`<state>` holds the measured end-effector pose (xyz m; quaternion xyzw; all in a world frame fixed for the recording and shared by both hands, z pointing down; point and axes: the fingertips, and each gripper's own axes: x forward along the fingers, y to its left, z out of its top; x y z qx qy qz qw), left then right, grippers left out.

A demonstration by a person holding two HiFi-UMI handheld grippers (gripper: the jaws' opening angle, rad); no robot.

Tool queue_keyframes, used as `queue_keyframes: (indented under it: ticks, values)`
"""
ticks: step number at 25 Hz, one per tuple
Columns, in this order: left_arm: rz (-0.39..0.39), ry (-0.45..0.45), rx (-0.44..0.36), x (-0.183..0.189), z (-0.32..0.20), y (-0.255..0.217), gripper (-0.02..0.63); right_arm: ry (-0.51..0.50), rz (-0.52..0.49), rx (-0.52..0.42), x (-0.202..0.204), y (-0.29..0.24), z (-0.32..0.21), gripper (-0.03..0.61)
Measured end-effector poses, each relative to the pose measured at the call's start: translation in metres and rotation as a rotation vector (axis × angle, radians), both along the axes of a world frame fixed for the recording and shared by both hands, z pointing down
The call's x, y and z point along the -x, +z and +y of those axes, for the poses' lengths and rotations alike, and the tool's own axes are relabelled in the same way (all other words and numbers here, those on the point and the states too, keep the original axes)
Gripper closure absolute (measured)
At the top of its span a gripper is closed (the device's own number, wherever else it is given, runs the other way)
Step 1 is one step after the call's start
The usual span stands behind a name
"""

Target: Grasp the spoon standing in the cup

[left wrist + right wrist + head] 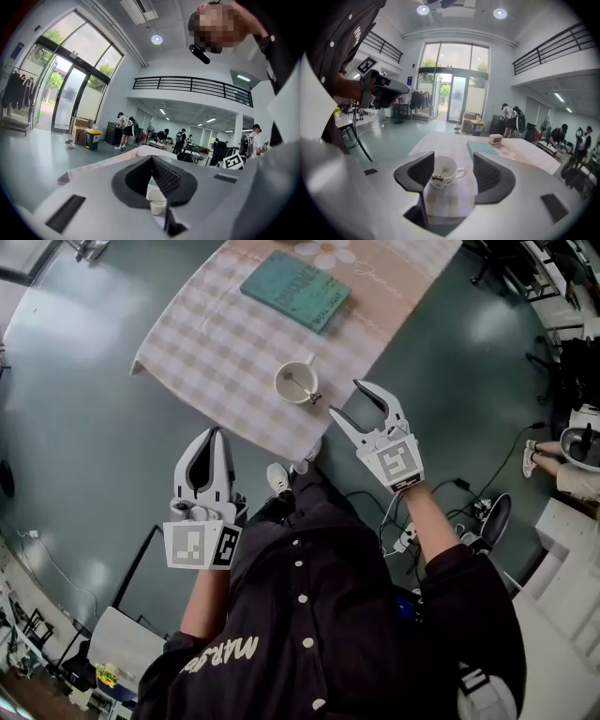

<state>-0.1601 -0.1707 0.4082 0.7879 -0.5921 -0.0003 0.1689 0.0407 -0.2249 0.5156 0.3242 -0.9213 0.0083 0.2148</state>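
A white cup (294, 382) stands near the front edge of the checked tablecloth (216, 352), with a spoon (305, 390) inside it, its handle end leaning over the rim toward me. My right gripper (345, 397) is open just right of the cup and short of it. In the right gripper view the cup (443, 172) and the spoon (437, 177) sit ahead of the spread jaws of the right gripper (452, 169), closer to the left one. My left gripper (217, 432) is shut and empty, off the table at the lower left. Through it I glimpse the cup (157, 204).
A teal book (295, 289) lies farther back on the cloth, seen also as the book (487, 149) beyond the cup, with a small white box (495, 138) behind it. Cables (487, 507) run over the floor at right. People stand in the background.
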Motion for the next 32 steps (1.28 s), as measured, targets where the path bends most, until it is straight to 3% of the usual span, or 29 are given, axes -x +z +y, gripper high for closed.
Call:
queue_keyframes:
  ticks: [10, 18, 24, 29, 32]
  values:
    - [0.018, -0.019, 0.119, -0.013, 0.002, 0.047, 0.603, -0.297, 0.369, -0.075, 0.02, 0.084, 0.009, 0.333]
    - [0.029, -0.055, 0.168, -0.011, 0.007, 0.069, 0.603, -0.504, 0.576, -0.182, 0.033, 0.121, 0.009, 0.34]
    - [0.033, -0.068, 0.187, -0.009, 0.01, 0.078, 0.603, -0.633, 0.675, -0.287, 0.042, 0.13, 0.014, 0.382]
    - [0.041, -0.075, 0.205, -0.008, 0.01, 0.083, 0.603, -0.705, 0.748, -0.314, 0.045, 0.139, 0.018, 0.399]
    - [0.035, -0.084, 0.213, -0.005, 0.012, 0.085, 0.603, -0.705, 0.76, -0.338, 0.044, 0.137, 0.019, 0.466]
